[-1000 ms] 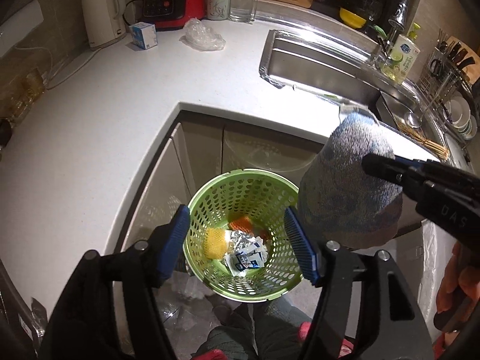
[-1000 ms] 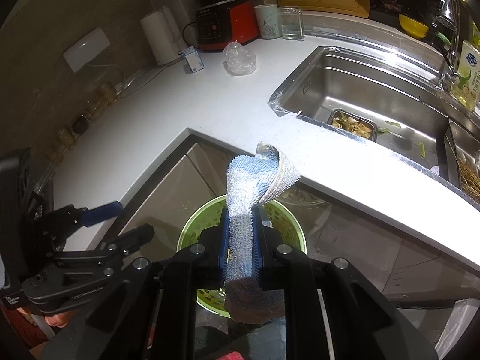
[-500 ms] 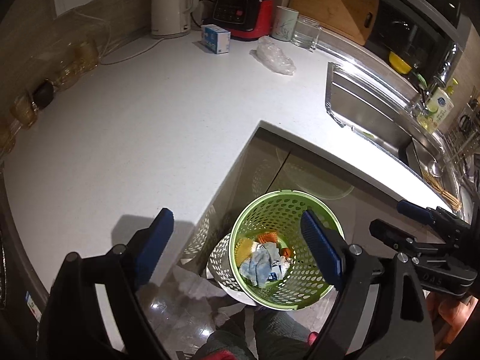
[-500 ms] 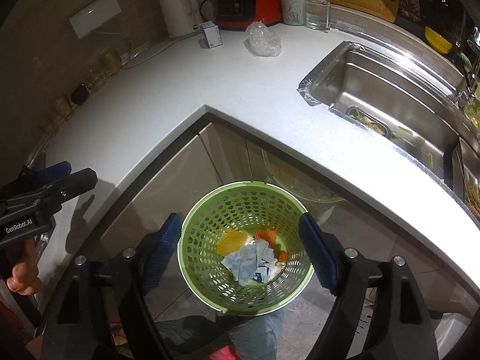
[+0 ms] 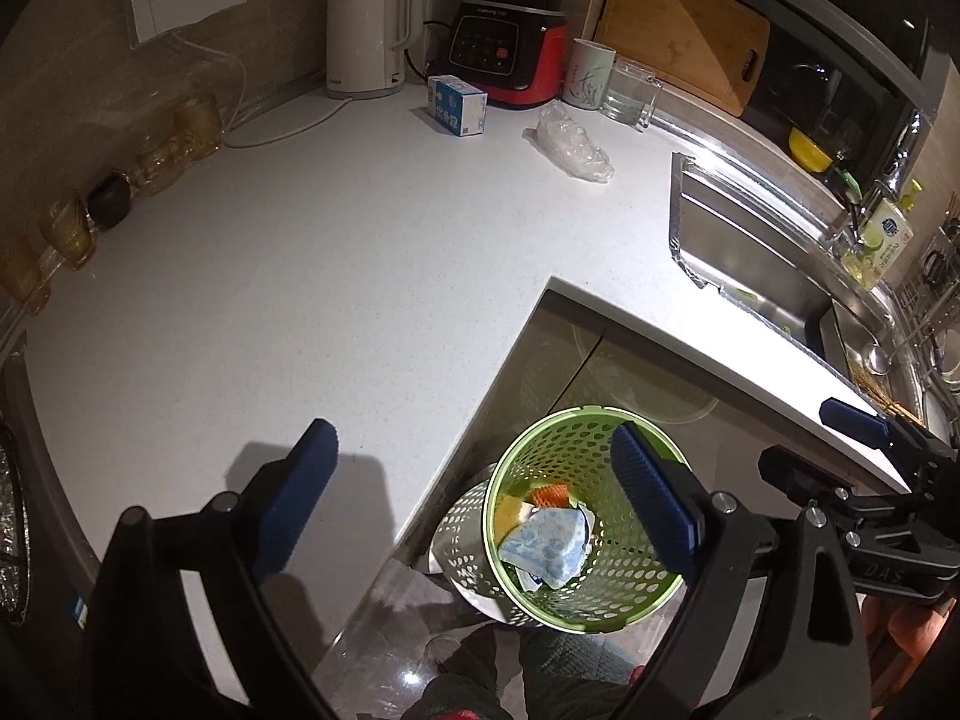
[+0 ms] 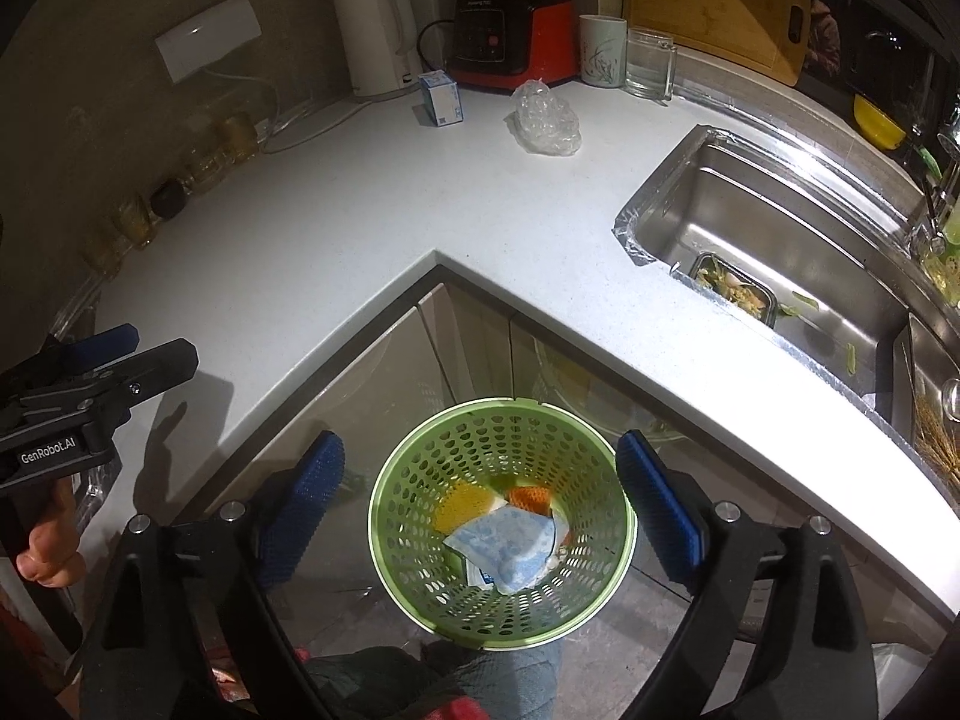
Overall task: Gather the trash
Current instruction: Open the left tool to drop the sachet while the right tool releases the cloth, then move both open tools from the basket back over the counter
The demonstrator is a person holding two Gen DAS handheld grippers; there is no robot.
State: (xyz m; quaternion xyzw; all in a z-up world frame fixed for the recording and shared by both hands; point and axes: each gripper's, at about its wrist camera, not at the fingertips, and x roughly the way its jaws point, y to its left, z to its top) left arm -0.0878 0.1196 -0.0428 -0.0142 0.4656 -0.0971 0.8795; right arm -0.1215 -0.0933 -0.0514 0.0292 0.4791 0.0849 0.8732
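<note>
A green perforated bin (image 5: 606, 606) (image 6: 414, 594) stands on the floor in the counter's inner corner. Inside it, a blue and white cloth (image 5: 546, 546) (image 6: 510, 546) lies on a yellow sponge (image 5: 510, 507) (image 6: 462, 504) and an orange scrap (image 5: 549, 495) (image 6: 531, 498). My right gripper (image 6: 480, 450) hangs above the bin with its jaws opening and nothing between them. My left gripper (image 5: 471, 450) straddles the counter edge beside the bin, jaws opening, also empty. On the counter's far side lie a crumpled clear plastic bag (image 5: 570, 144) (image 6: 546, 120) and a small blue and white box (image 5: 459, 105) (image 6: 441, 97).
A white kettle (image 5: 366, 36), a red blender (image 5: 510, 54), a cup (image 5: 591, 72), a glass (image 5: 627, 96) and a cutting board (image 5: 684, 30) line the back wall. Jars (image 5: 174, 138) stand along the left. The steel sink (image 6: 780, 228) holds a tray of food scraps. A white bin (image 5: 462, 546) sits beside the green one.
My right gripper opened and let go of the blue cloth, which now lies in the green bin. My left gripper shifted left over the counter edge and spread wider.
</note>
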